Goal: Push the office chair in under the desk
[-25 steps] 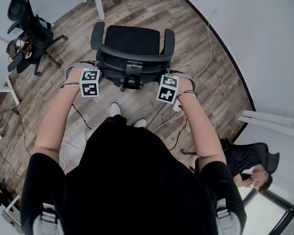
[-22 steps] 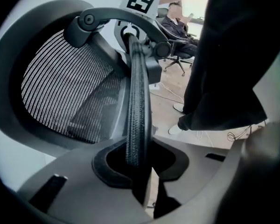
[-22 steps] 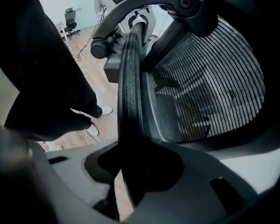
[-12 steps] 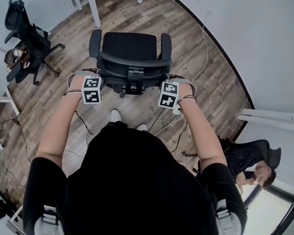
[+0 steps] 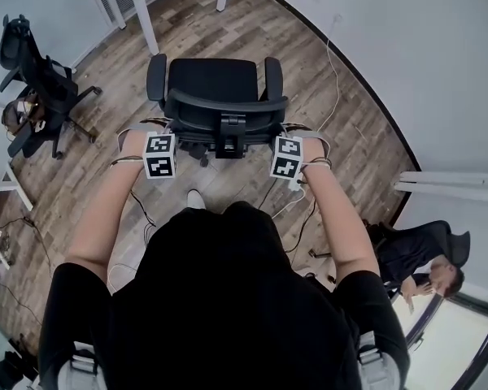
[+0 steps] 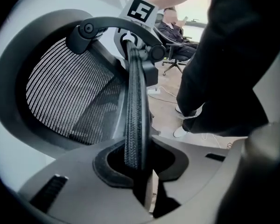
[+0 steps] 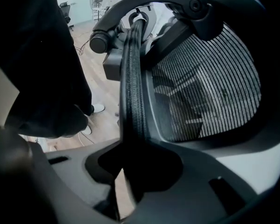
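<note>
Black cloth of the person's top fills the near part of the head view, with a seated person [image 5: 415, 258] off to the lower right and 2 bare forearms reaching forward. At their ends the 2 grippers sit at the 2 sides of the backrest [image 5: 226, 102]. The left gripper [image 6: 138, 160] has its jaws narrowed onto the backrest's padded left rim, which runs straight up between them. The right gripper [image 7: 130, 167] pinches the right rim the same way. This matched hold looks chosen so the push goes evenly through both sides and the castors do not swing the office chair [image 5: 218, 78] off line.

The chair stands on the wooden floor [image 5: 342, 128] just ahead of the person's white shoe [image 5: 193, 198]. Its seat and armrests point away toward the white desk [image 5: 146, 24], whose legs show at the top edge. It is near the desk but not under it, so I judge that a stretch of pushing is left. A white cable [image 5: 332, 63] trails along the wall to the right, clear of the path. Far left, a second chair [image 5: 34, 59] is parked aside.
</note>
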Available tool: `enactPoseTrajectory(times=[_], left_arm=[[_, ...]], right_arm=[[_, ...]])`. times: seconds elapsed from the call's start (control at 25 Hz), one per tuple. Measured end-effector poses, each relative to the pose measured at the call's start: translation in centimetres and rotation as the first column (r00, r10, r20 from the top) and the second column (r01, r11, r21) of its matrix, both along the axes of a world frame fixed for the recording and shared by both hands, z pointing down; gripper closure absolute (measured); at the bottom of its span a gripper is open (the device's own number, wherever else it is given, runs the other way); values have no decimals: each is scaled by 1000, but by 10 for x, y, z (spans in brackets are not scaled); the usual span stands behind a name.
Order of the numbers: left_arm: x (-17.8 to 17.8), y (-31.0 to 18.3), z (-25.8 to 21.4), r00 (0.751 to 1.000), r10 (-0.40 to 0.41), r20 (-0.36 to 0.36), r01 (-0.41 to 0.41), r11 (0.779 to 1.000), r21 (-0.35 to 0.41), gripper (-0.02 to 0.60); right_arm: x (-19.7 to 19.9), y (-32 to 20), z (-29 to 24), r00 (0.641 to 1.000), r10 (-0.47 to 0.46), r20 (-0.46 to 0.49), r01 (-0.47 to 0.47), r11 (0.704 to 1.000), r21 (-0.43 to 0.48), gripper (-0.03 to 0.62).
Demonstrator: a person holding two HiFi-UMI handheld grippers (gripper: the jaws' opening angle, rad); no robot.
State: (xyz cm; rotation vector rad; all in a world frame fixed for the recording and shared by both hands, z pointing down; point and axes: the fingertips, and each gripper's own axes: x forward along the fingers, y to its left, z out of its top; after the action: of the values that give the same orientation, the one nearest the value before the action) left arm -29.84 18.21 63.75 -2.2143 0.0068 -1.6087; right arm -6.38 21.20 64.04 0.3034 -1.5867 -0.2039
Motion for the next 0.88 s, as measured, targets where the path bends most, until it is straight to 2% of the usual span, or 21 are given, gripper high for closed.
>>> enactPoseTrajectory(times=[0.36,0.6,0.88], left_arm=[[19,-45,0,1000,-8,-6,7,1000,-14,509],[32,-82,2,1000,-29,8,29,999,-20,508],[60,-132,-3,997,-78,24,80,994,-68,506]], right_arm=[[20,-45,-1,1000,7,1,-7,1000,4,497],[33,-83,-1,1000,-18,7,18,1000,20,499],[61,-145,-6,997,-67,25,67,998,5,499]])
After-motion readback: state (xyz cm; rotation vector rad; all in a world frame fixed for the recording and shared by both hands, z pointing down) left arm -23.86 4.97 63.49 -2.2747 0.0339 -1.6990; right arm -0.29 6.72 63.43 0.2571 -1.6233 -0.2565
